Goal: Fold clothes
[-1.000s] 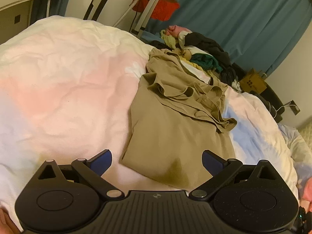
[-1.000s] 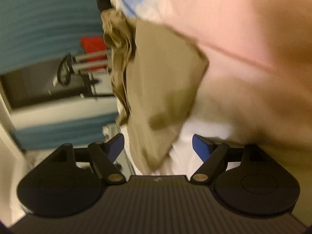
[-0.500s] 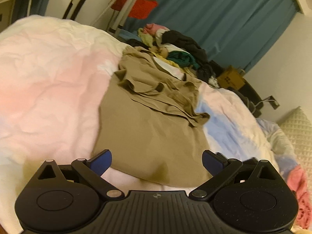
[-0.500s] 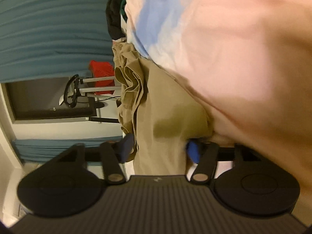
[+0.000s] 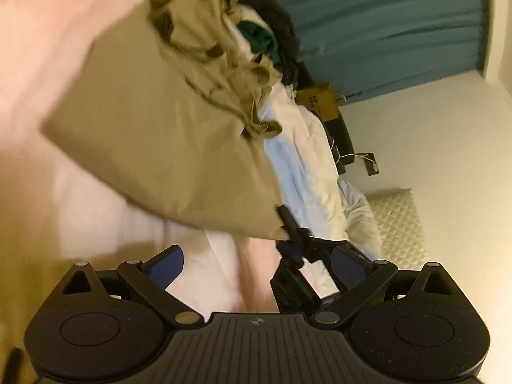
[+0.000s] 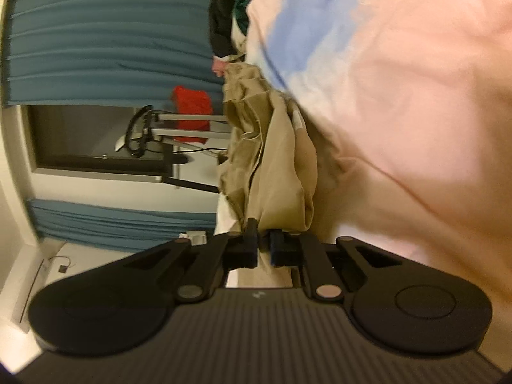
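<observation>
Left wrist view: the left gripper [image 5: 257, 268] has its jaws apart over the bed [image 5: 80, 192], near the tan garment [image 5: 166, 121]. Right wrist view: the right gripper [image 6: 264, 248] has its jaws clamped on the tan garment's [image 6: 281, 172] corner

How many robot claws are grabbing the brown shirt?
1. The right gripper is shut on a corner of the tan cotton garment lying on the pink quilt. The left gripper is open, touching nothing.
</observation>
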### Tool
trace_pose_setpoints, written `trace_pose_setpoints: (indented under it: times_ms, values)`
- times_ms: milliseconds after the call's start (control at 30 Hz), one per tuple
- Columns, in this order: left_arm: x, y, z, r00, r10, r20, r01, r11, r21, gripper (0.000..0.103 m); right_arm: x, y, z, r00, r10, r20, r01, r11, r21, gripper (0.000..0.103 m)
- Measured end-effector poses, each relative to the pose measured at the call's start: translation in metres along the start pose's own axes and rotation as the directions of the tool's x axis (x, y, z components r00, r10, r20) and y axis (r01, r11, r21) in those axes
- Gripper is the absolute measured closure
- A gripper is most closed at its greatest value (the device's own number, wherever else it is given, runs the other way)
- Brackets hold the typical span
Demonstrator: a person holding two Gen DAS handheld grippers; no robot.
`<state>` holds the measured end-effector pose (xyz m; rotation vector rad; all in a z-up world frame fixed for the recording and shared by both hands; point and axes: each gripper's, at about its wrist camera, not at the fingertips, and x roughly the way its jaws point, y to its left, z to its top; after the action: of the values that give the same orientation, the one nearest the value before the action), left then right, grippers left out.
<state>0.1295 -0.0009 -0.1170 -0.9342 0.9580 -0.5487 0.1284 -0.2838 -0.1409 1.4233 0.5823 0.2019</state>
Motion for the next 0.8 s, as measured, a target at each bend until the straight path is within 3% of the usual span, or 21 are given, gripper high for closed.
trace_pose_setpoints:
  times_ms: [133,233,433,600,700,800]
  values:
    - [0.006,0.013,0.010,0.998,-0.011,0.060,0.016,0.996,-0.084,0.007,-0.004,0.005,0.000,1.000,0.015,0.000,-0.015,1.000,-0.010,0.094]
    - [0.001,0.027,0.019,0.990,0.027,0.140,-0.008,0.990,-0.139,0.015,-0.008,0.006,0.000,1.000,0.026,0.005,-0.026,1.000,-0.015,0.094]
    - [-0.011,0.053,0.025,0.958,0.136,0.252,-0.075,0.969,-0.237,0.050,-0.014,0.008,0.000,0.999,0.031,0.013,-0.030,0.999,-0.045,0.094]
    - [-0.011,0.053,0.026,0.943,0.175,0.285,-0.120,0.972,-0.200,0.083,-0.016,0.001,-0.001,1.000,0.008,0.018,-0.007,0.998,-0.056,0.094]
    - [-0.012,0.048,0.026,0.933,0.179,0.312,-0.137,0.979,-0.152,0.093,-0.017,0.000,-0.004,1.000,-0.008,0.018,0.010,0.997,-0.075,0.094]
    - [-0.019,0.029,0.022,0.921,0.162,0.354,-0.147,0.987,-0.067,0.097,-0.025,0.005,-0.008,1.000,-0.006,0.024,0.009,0.995,-0.103,0.094]
